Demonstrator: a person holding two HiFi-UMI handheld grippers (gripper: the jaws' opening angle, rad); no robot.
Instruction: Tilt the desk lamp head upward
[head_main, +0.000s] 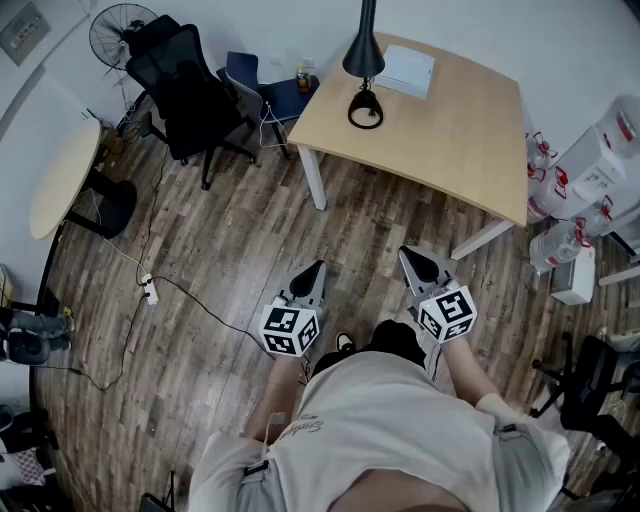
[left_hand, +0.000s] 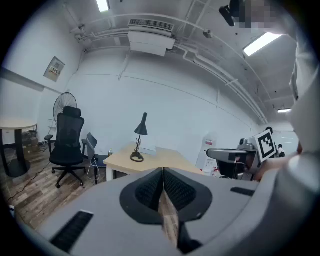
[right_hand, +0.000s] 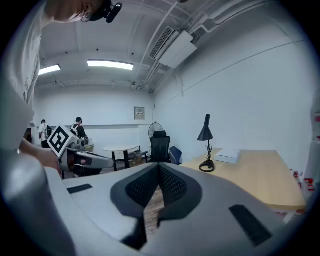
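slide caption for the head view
Left gripper and right gripper, jaws shut, short of the desk lamp on the table.

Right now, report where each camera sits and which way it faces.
Head view: on the person's head, looking steeply down at the floor, torso, left gripper and right gripper, with the desk lamp ahead.
Left gripper view: on the left gripper, looking along its shut fingers toward the table; the right gripper shows at right.
Right gripper view: on the right gripper, along its shut fingers toward the table; the left gripper shows at left.
Shared: both gripper views see the desk lamp.
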